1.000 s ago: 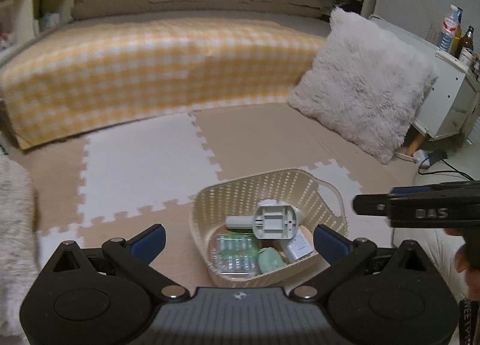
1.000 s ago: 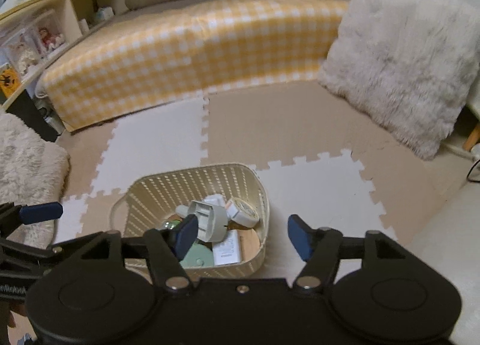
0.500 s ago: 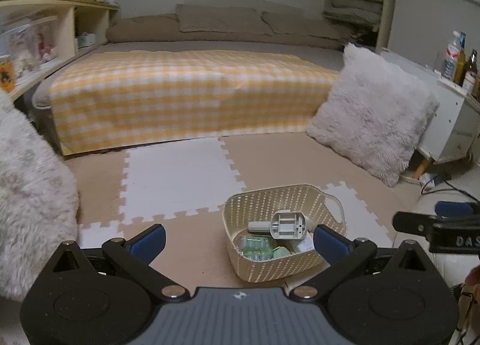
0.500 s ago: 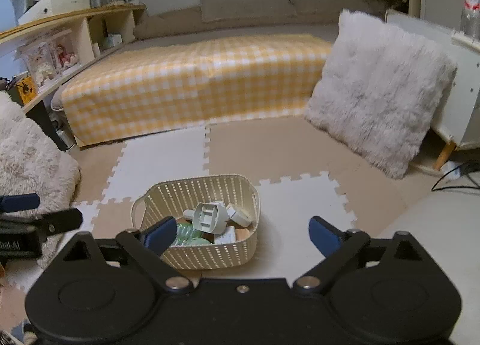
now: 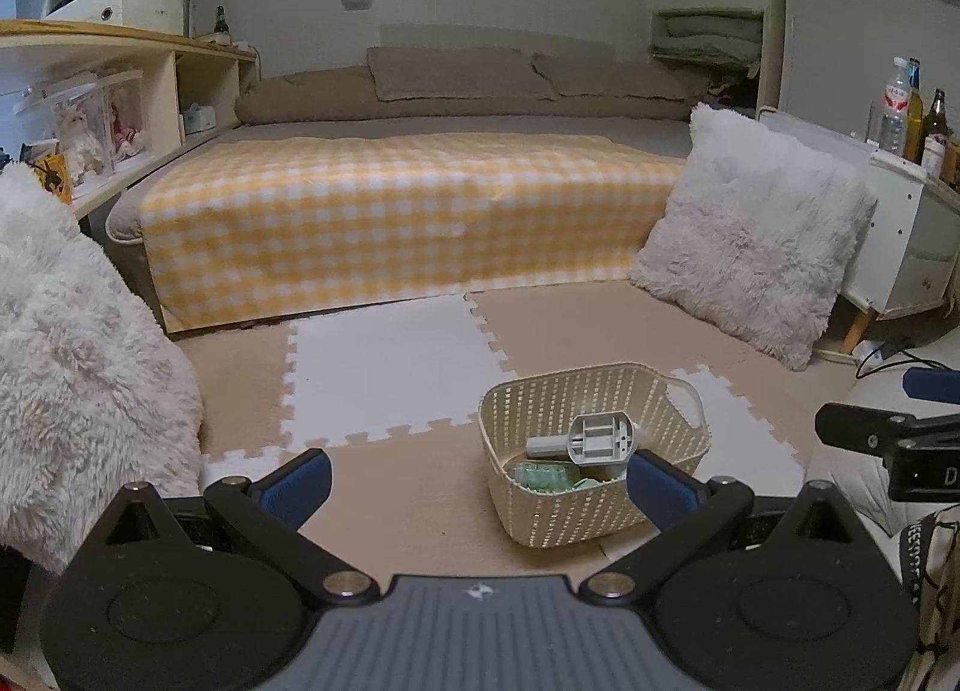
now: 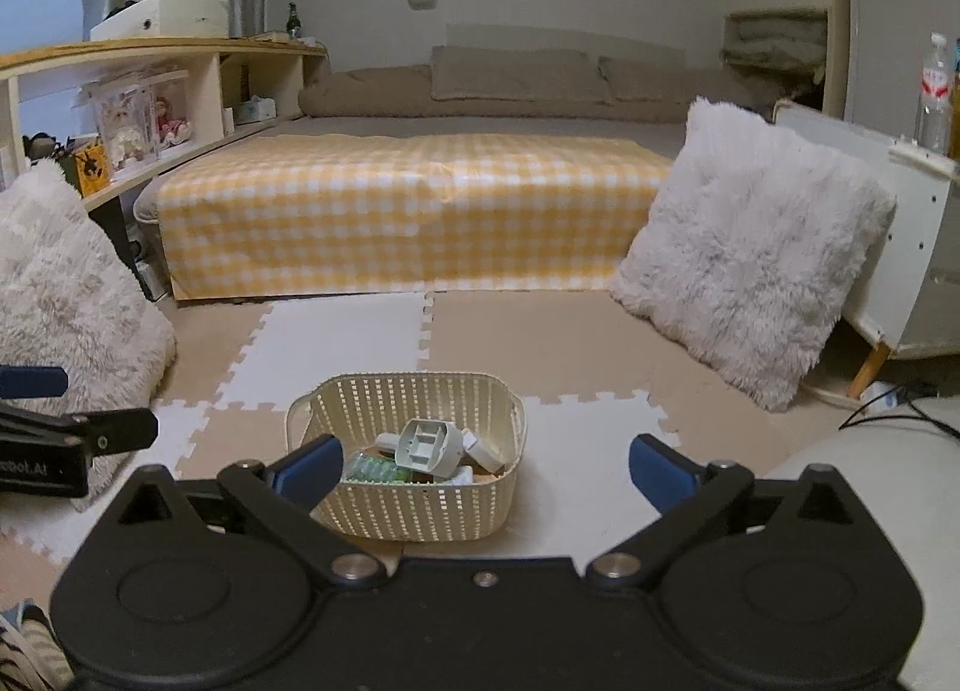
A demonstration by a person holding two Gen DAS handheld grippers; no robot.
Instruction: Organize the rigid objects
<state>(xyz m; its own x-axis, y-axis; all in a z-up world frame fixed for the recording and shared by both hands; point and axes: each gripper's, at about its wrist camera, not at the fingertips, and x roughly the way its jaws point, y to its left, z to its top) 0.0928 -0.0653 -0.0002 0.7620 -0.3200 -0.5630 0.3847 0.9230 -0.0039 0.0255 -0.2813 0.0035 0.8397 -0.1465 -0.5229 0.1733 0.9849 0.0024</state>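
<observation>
A cream perforated basket (image 5: 588,376) (image 6: 408,379) stands on the foam floor mats. It holds a grey-white plastic part (image 5: 600,439) (image 6: 429,445), a green blister pack (image 5: 540,475) (image 6: 372,472) and other small items. My left gripper (image 5: 477,484) is open and empty, and the basket lies ahead and a little to its right. The jaws of my right gripper (image 6: 486,469) are opening, with nothing held between them; the basket sits beyond its fingers, left of centre. Each gripper's finger shows at the edge of the other's view.
A bed with a yellow checked blanket (image 5: 408,211) spans the back. One fluffy pillow (image 5: 750,235) leans at the right and another (image 5: 78,343) is at the left. A white cabinet (image 5: 912,247) carries bottles. A cable (image 6: 888,415) runs on the floor at the right.
Both grippers have drawn back and risen from the basket, which now looks smaller and farther off. The right jaws have spread wider. Both views have tilted up toward the bed.
</observation>
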